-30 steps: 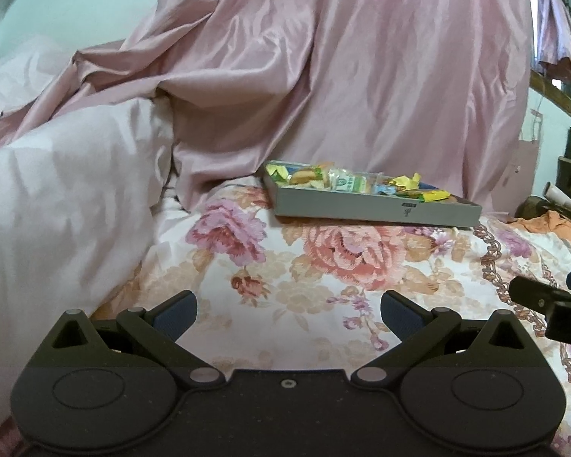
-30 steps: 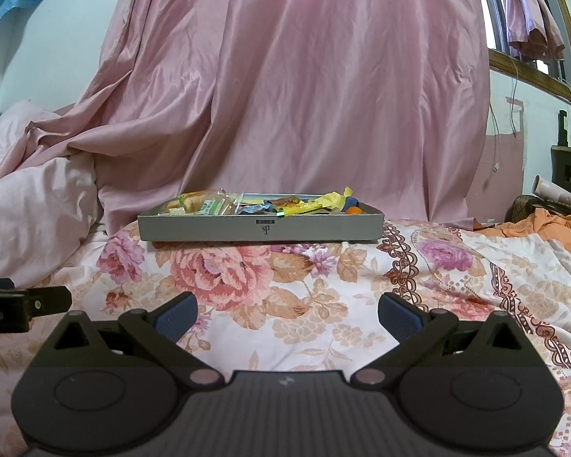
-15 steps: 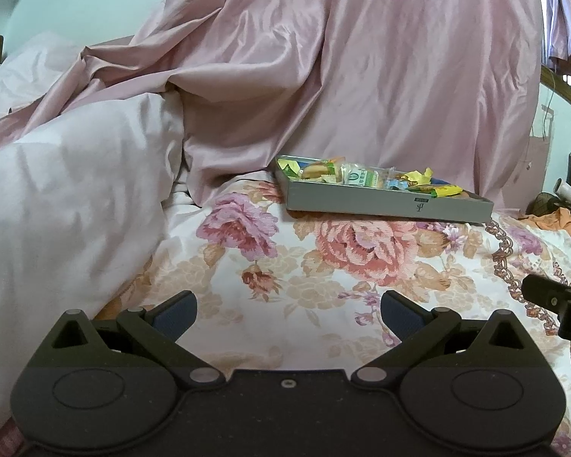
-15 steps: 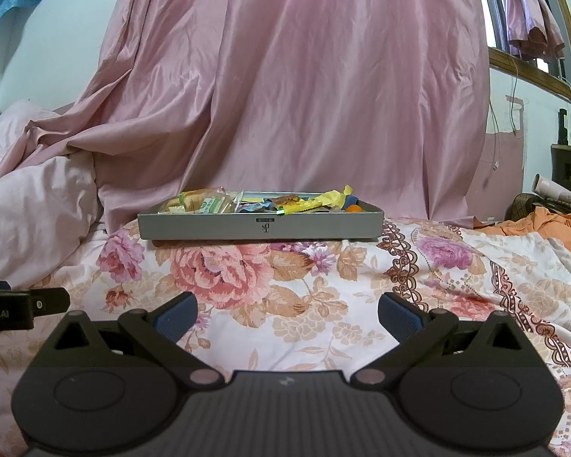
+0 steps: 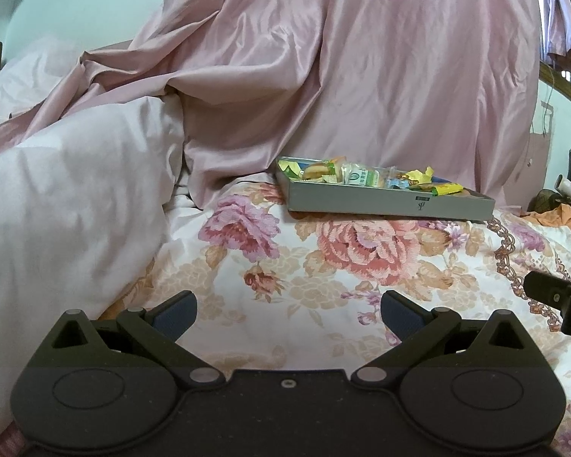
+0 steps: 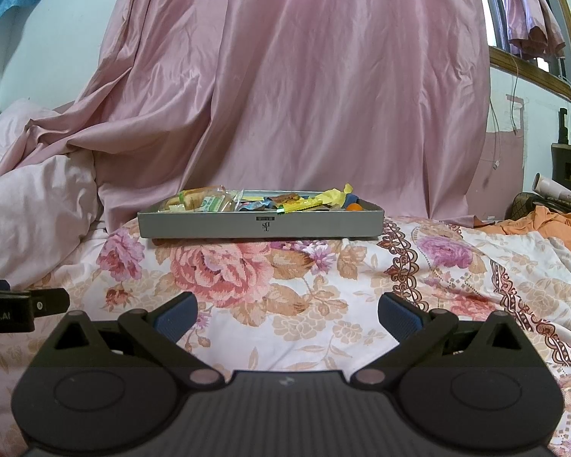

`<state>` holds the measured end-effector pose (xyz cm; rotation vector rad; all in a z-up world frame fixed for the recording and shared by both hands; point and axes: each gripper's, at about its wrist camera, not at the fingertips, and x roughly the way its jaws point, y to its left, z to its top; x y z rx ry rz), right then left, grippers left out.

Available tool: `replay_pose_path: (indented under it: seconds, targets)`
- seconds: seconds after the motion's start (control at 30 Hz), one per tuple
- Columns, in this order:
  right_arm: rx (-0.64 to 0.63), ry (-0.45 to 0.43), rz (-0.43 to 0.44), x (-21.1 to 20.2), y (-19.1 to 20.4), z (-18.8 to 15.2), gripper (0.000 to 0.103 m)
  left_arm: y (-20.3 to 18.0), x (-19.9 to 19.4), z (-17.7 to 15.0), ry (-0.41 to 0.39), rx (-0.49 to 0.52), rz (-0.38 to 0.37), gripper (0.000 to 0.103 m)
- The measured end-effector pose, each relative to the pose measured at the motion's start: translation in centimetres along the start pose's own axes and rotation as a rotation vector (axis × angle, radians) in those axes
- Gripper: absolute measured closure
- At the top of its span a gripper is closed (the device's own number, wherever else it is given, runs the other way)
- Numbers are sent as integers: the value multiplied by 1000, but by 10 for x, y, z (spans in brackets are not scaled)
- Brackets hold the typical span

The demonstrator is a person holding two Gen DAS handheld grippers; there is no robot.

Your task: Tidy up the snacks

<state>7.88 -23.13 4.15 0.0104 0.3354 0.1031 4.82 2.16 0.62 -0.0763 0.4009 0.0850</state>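
Observation:
A shallow grey tray (image 5: 361, 202) of mixed wrapped snacks (image 5: 361, 177) sits on the floral bedspread, in front of the pink curtain. In the right wrist view the tray (image 6: 209, 226) is straight ahead, its snacks (image 6: 262, 202) piled inside. My left gripper (image 5: 288, 310) is open and empty, low over the bedspread, well short of the tray. My right gripper (image 6: 287, 312) is open and empty, also short of the tray. Each gripper shows at the edge of the other's view.
A white duvet (image 5: 64, 205) is heaped on the left. A pink curtain (image 6: 304, 95) hangs behind the tray. Orange cloth (image 6: 552, 224) and clutter lie at the right. The floral bedspread (image 6: 285, 278) stretches between grippers and tray.
The left gripper's view has shifted so the tray sits further right and a little lower. The right gripper has barely moved. Both stay open.

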Motion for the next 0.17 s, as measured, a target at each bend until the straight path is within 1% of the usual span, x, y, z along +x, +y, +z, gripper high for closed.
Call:
replay_pose_path:
  seconds: [0.17]
  targets:
    - [0,0,0,0,0,0,0,0,0,1,4,1,0,1]
